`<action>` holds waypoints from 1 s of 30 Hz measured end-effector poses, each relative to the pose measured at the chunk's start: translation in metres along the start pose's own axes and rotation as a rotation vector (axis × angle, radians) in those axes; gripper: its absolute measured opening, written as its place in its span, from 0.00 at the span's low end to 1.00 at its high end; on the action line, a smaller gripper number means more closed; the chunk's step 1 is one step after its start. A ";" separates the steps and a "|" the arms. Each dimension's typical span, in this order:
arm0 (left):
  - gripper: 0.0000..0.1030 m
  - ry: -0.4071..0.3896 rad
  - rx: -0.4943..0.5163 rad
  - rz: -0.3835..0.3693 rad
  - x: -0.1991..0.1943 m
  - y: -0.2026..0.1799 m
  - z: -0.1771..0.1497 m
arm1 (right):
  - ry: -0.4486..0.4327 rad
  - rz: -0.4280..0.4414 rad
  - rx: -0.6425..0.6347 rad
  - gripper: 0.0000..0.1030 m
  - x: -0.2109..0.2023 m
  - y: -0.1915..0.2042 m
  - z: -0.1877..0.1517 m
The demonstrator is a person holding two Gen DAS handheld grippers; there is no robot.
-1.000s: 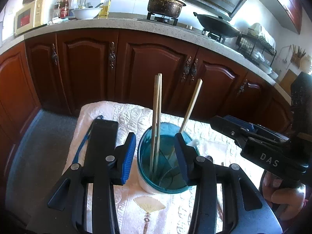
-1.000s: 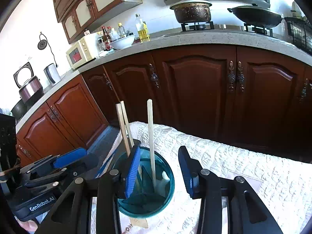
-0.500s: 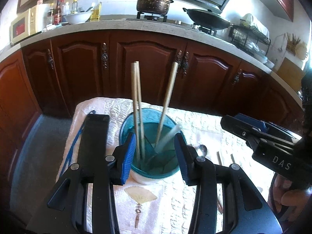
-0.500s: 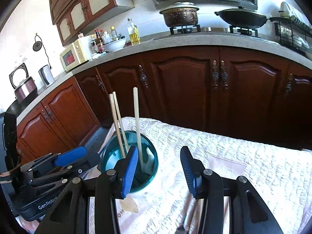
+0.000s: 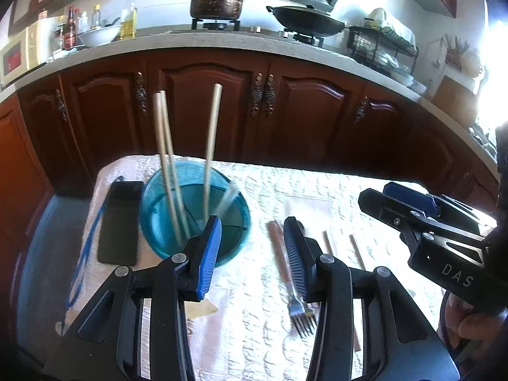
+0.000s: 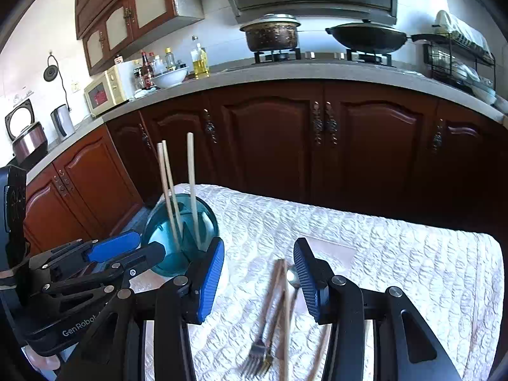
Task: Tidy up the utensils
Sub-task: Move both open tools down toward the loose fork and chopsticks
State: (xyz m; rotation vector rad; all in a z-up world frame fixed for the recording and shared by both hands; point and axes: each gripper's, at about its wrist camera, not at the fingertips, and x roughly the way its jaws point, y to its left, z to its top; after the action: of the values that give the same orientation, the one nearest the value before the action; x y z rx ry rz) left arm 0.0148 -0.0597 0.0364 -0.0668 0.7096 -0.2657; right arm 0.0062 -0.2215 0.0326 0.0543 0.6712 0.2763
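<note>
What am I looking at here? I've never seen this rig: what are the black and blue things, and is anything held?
They are handheld tools, one in each of a person's hands, each with a camera looking along its two blue-padded fingers. The left tool and right tool are both open and empty. On the white cloth stands a teal holder with pale chopsticks. A fork, a spoon and more utensils lie loose; a black phone lies beside the holder.
</note>
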 end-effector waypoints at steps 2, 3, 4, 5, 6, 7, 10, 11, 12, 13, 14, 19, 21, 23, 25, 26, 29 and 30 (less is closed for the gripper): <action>0.39 0.002 0.008 -0.006 0.001 -0.006 -0.002 | 0.000 -0.014 0.002 0.42 -0.003 -0.004 -0.002; 0.39 0.006 0.013 -0.009 0.003 -0.009 -0.003 | 0.001 -0.022 0.004 0.43 -0.005 -0.007 -0.004; 0.39 0.009 0.015 -0.012 0.004 -0.011 -0.004 | 0.002 -0.027 0.006 0.44 -0.006 -0.009 -0.005; 0.39 0.013 0.018 -0.017 0.005 -0.013 -0.005 | 0.004 -0.033 0.010 0.45 -0.007 -0.012 -0.006; 0.39 0.016 0.021 -0.021 0.006 -0.015 -0.006 | 0.005 -0.038 0.014 0.48 -0.008 -0.016 -0.007; 0.39 0.018 0.025 -0.023 0.007 -0.017 -0.007 | 0.005 -0.041 0.016 0.49 -0.009 -0.018 -0.009; 0.39 0.030 0.031 -0.030 0.011 -0.022 -0.011 | 0.008 -0.056 0.025 0.50 -0.013 -0.028 -0.012; 0.39 0.034 0.033 -0.033 0.012 -0.023 -0.012 | 0.011 -0.060 0.028 0.50 -0.013 -0.031 -0.014; 0.39 0.040 0.034 -0.038 0.015 -0.024 -0.013 | 0.015 -0.065 0.034 0.50 -0.014 -0.035 -0.016; 0.39 0.047 0.035 -0.046 0.017 -0.025 -0.014 | 0.019 -0.070 0.040 0.50 -0.014 -0.039 -0.018; 0.40 0.055 0.034 -0.055 0.020 -0.024 -0.015 | 0.023 -0.074 0.045 0.50 -0.014 -0.042 -0.021; 0.45 0.127 -0.031 -0.140 0.037 -0.013 -0.025 | 0.070 -0.116 0.069 0.58 -0.007 -0.065 -0.036; 0.45 0.152 -0.027 -0.137 0.044 -0.011 -0.032 | 0.092 -0.129 0.077 0.58 -0.003 -0.074 -0.043; 0.45 0.183 -0.024 -0.147 0.052 -0.010 -0.039 | 0.125 -0.136 0.093 0.58 0.004 -0.085 -0.054; 0.45 0.210 -0.015 -0.161 0.061 -0.012 -0.046 | 0.165 -0.137 0.116 0.58 0.013 -0.095 -0.065; 0.45 0.218 -0.010 -0.164 0.064 -0.014 -0.049 | 0.180 -0.133 0.124 0.58 0.016 -0.099 -0.070; 0.45 0.250 -0.006 -0.170 0.078 -0.018 -0.058 | 0.220 -0.126 0.142 0.58 0.026 -0.108 -0.083; 0.45 0.264 -0.012 -0.170 0.085 -0.020 -0.060 | 0.231 -0.119 0.146 0.58 0.029 -0.109 -0.086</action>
State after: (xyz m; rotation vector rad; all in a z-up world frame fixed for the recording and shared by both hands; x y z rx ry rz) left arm 0.0332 -0.0992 -0.0605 -0.1051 0.9694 -0.4386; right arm 0.0002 -0.3223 -0.0677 0.1230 0.9199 0.1191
